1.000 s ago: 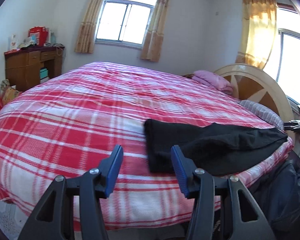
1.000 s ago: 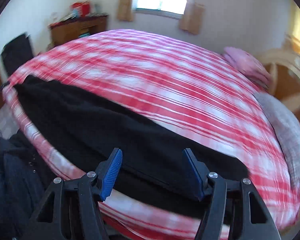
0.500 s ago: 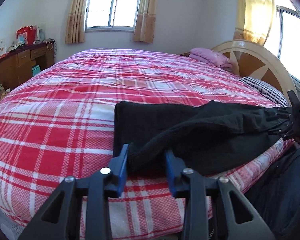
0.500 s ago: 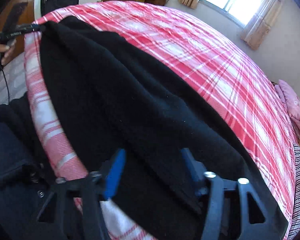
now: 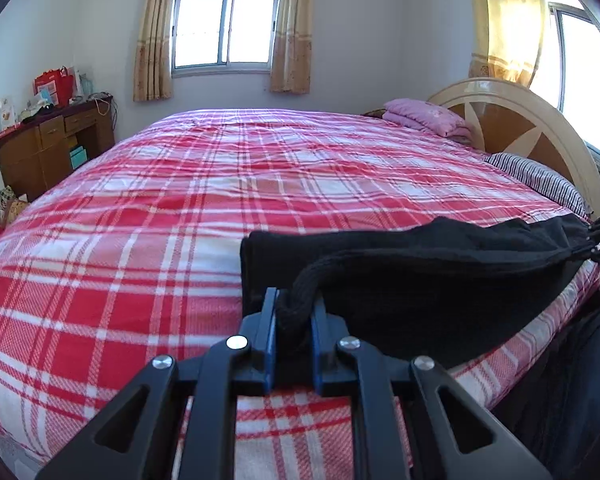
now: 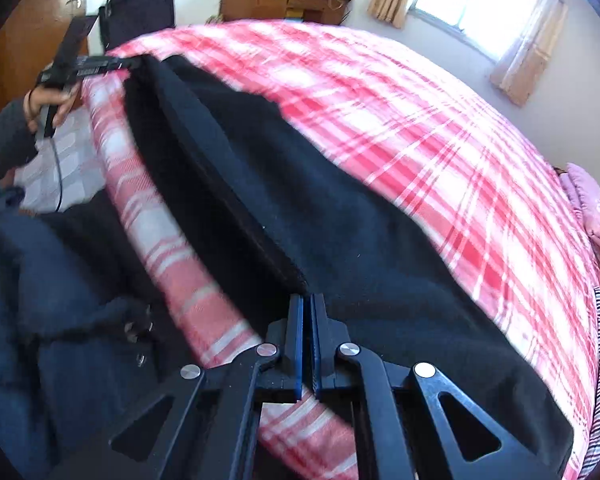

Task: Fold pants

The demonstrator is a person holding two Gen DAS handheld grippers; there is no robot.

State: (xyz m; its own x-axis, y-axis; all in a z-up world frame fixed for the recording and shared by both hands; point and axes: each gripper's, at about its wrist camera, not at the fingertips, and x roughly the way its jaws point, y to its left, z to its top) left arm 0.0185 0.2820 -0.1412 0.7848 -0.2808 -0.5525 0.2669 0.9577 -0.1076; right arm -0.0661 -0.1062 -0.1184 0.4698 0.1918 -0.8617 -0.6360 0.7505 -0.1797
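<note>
On the plaid bed (image 5: 140, 272), both tools, left (image 5: 294, 300) and right (image 6: 309, 300), clamped on black pants (image 5: 420, 280).

Black linkage arms, silver rivets and blue pads are seen on the right gripper (image 6: 307, 304); a dark sleeve (image 6: 2, 140) is worn.

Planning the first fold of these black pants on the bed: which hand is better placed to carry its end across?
Probably the left. The left tongs are shut on a thick bunched end of the black fleece pants; open red plaid bedspread lies beside them. The right tongs pinch only a thin edge by the bed's side.
</note>
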